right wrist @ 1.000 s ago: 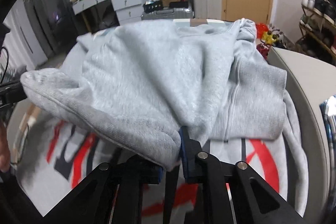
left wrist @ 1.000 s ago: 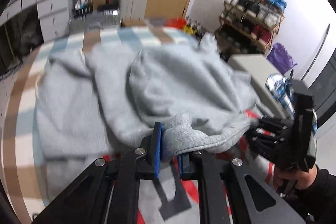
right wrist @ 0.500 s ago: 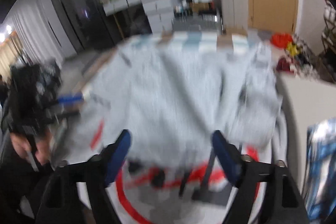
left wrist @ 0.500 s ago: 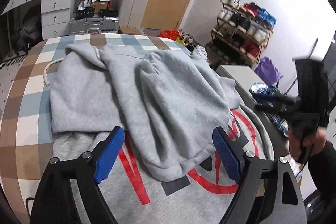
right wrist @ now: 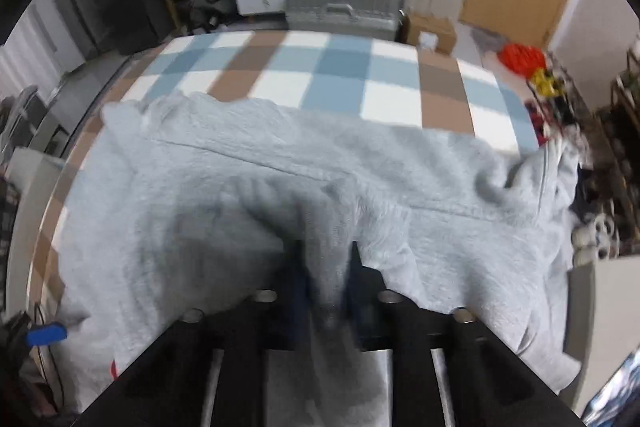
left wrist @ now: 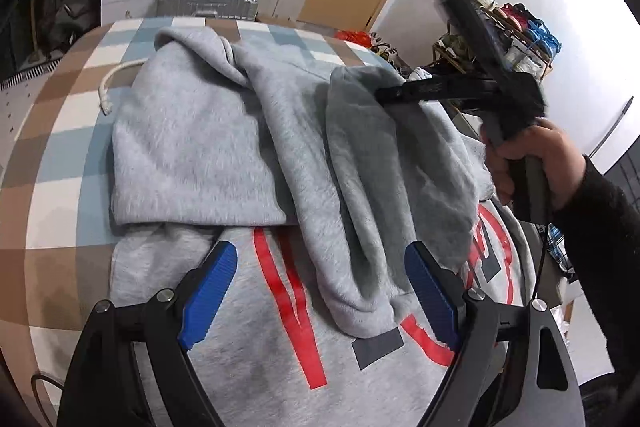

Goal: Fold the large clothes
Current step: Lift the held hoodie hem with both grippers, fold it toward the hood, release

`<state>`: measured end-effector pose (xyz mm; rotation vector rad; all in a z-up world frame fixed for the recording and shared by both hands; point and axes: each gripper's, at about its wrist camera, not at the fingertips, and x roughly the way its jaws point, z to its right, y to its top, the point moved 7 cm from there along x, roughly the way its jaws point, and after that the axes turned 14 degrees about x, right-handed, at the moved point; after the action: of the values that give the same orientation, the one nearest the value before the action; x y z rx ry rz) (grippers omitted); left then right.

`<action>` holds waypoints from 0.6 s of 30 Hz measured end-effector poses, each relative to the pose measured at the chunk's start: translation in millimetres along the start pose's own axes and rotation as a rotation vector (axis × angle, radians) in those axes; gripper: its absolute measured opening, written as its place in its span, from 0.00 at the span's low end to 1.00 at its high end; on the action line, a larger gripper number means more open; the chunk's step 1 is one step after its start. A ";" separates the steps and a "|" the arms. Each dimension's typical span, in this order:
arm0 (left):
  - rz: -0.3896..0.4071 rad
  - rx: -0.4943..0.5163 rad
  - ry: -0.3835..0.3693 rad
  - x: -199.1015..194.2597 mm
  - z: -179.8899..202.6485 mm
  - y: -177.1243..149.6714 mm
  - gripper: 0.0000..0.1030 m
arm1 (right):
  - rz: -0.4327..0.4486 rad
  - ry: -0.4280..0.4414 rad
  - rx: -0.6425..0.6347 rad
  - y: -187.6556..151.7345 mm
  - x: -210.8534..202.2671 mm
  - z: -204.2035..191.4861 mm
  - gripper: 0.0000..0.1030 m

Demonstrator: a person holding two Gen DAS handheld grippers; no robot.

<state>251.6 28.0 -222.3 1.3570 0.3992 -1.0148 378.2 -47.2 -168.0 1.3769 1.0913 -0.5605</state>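
Hoodie: your grey hoodie (left wrist: 192, 147) lies spread on the checked bed cover (left wrist: 52, 131), its red-printed body toward the near edge and its hood toward the far edge.
Sleeve: one sleeve (left wrist: 360, 187) is folded across the body, its cuff end resting on the red print between your left gripper's pads.
Drawstring: a white cord (left wrist: 108, 87) trails off the hoodie onto the cover, toward its left edge.
Left gripper: your left gripper (left wrist: 320, 291) hangs over the near part of the hoodie with its blue pads (left wrist: 208, 291) spread wide; they press on nothing.
Right gripper: your right gripper (right wrist: 324, 283) has its jaws pinched tight on a ridge of grey fabric at the sleeve's upper end.
Right hand: your right hand (left wrist: 532, 155), in a dark sleeve, grips the handle over the bed's right edge.
Room: a silver suitcase (right wrist: 344, 7) stands beyond the far edge of the bed.
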 end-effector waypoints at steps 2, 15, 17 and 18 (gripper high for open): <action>0.000 -0.002 0.009 -1.7 1.5 -1.3 0.80 | 0.100 0.045 -0.035 -4.9 -34.9 -5.2 0.08; 0.053 -0.073 0.013 -15.5 1.3 -4.4 0.80 | 0.076 0.254 0.034 -180.1 -79.4 0.2 0.06; 0.040 -0.059 0.031 -11.9 3.1 -6.1 0.80 | 0.044 0.189 0.014 -193.7 -63.5 0.9 0.09; 0.033 -0.056 0.032 -9.9 3.4 -6.2 0.80 | 0.036 0.166 0.010 -194.1 -58.9 2.2 0.09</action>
<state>240.4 29.2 -217.9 1.3268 0.4245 -0.9489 187.4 -99.0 -212.9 1.4685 1.1950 -0.4318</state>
